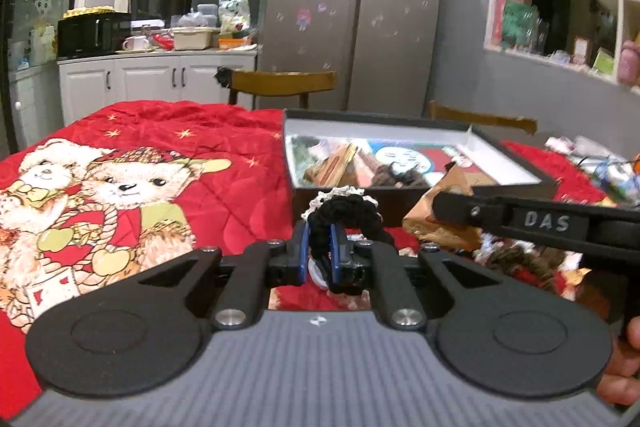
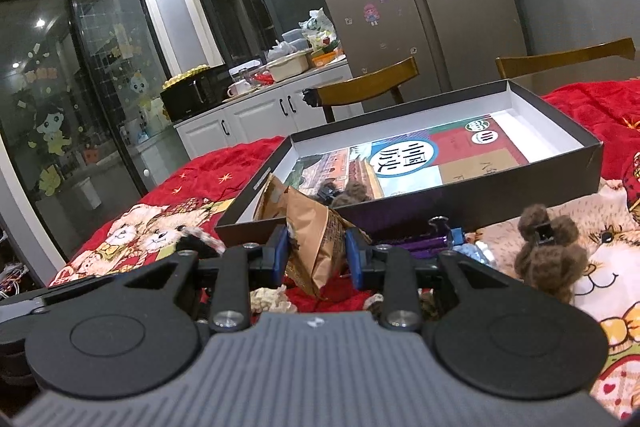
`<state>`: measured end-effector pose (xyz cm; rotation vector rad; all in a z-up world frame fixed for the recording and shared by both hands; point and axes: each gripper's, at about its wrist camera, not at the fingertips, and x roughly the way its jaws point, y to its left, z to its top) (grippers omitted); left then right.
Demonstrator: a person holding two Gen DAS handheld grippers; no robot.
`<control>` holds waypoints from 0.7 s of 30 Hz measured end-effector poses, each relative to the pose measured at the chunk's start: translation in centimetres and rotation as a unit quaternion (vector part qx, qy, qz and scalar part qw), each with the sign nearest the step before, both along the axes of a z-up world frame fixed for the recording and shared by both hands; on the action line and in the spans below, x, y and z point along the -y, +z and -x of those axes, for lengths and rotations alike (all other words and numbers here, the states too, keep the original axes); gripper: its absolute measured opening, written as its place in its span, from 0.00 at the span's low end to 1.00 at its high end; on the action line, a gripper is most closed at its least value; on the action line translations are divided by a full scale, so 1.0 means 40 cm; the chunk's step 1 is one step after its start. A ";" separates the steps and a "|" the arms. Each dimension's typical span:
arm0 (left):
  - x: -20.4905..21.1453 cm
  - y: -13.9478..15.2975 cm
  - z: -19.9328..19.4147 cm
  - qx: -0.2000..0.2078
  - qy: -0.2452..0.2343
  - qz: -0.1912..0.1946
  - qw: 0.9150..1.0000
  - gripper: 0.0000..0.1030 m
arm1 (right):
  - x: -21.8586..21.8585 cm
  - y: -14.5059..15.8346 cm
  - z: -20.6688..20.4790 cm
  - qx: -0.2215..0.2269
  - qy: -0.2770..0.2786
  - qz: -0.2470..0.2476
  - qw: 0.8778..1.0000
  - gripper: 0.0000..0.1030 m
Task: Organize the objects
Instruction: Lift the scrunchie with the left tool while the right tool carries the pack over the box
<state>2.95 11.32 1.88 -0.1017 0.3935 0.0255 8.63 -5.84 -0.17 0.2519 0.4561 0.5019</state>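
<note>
My left gripper is shut on a black scrunchie with white lace trim, held just in front of the black box. The right gripper is shut on a brown paper snack packet, which sits between its blue pads near the box's near left corner. In the left wrist view the right gripper's arm reaches in from the right with the brown packet at its tip. The open black box holds a printed card, a brown wrapper and dark fuzzy items.
A red teddy-bear quilt covers the table. A brown fuzzy hair claw and a purple clip lie right of my right gripper. Wooden chairs stand behind the table, then a fridge and a cluttered counter. A hand shows at lower right.
</note>
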 end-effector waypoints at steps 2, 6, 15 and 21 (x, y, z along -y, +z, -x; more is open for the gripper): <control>0.002 0.003 0.009 0.011 0.000 -0.002 1.000 0.13 | 0.004 0.001 -0.005 -0.001 0.000 -0.004 1.000 0.33; 0.009 0.006 0.014 0.017 -0.003 -0.008 1.000 0.13 | 0.011 0.000 -0.013 -0.009 0.003 -0.015 1.000 0.33; 0.022 0.011 0.026 0.027 0.003 -0.025 0.999 0.13 | 0.005 0.002 -0.011 -0.003 0.016 -0.016 1.000 0.33; 0.037 0.013 0.034 0.032 0.007 -0.040 0.999 0.13 | 0.005 0.007 -0.005 -0.002 0.020 -0.012 1.000 0.33</control>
